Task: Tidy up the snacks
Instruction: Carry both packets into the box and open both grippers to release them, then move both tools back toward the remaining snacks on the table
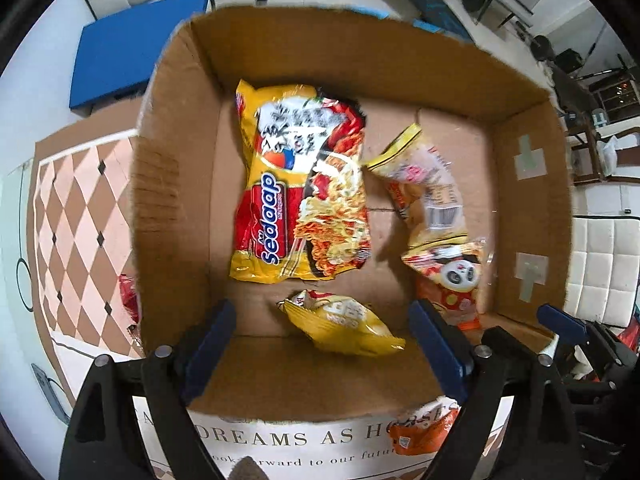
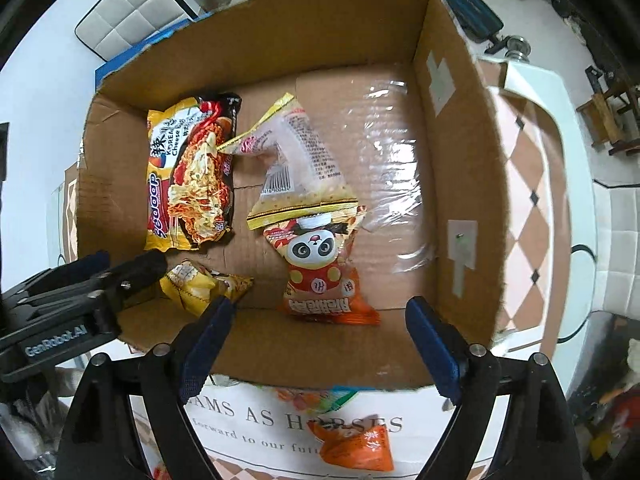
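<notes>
Hovering wide open and empty over the cardboard box [image 1: 172,184], the left gripper [image 1: 320,344] and right gripper [image 2: 320,344] risk overlooking the orange packet [image 2: 352,448] outside while the noodle packet [image 1: 300,184] lies inside.

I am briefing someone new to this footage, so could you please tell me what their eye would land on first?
First comes the big open cardboard box that fills both views. Inside, a yellow and red noodle packet lies flat at the left, with a panda snack bag nearer the middle and a small yellow packet by the near wall. Both hand-held grippers, left hand-held gripper and right hand-held gripper, hang open over the near wall.
</notes>
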Available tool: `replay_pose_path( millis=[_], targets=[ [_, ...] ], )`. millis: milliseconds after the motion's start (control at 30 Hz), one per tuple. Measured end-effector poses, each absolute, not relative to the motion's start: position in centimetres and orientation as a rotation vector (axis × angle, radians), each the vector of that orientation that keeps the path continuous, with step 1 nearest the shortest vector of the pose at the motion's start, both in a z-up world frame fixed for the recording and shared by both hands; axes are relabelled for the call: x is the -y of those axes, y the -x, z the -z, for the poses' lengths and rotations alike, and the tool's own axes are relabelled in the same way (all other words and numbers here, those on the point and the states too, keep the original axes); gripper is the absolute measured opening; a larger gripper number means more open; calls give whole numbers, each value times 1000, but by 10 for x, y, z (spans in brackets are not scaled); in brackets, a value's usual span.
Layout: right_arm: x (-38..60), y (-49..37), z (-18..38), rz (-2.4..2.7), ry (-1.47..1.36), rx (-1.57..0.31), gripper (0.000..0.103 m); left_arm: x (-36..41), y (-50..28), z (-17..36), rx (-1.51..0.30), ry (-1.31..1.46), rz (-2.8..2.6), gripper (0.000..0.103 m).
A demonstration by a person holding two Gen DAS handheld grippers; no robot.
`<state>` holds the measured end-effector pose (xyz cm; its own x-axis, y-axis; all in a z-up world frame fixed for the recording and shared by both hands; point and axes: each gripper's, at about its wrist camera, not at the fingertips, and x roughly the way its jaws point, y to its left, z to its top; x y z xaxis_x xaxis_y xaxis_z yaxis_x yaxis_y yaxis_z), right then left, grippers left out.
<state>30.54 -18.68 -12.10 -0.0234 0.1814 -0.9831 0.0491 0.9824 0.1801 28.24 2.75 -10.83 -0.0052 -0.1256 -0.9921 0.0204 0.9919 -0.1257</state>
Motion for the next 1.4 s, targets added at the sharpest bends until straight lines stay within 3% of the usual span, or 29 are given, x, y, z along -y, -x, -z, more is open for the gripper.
replay_pose_path(
  millis=[700,967,1133,1400],
  targets=[
    [194,-226,-5,-57,-84,-1302,93,-20,-199,4,-1201,40,56,92],
    [190,-190,-30,-111,-142,-1269,93,-25,-165,-19,-1143,47,48,93],
    [208,-163,4,-91,-254,-1382,93,-32,-137,6,-1184,44,20,93],
    [252,-104,135,58,-649,-1692,93,-49,-98,103,-1403,65,-45,93]
  ],
)
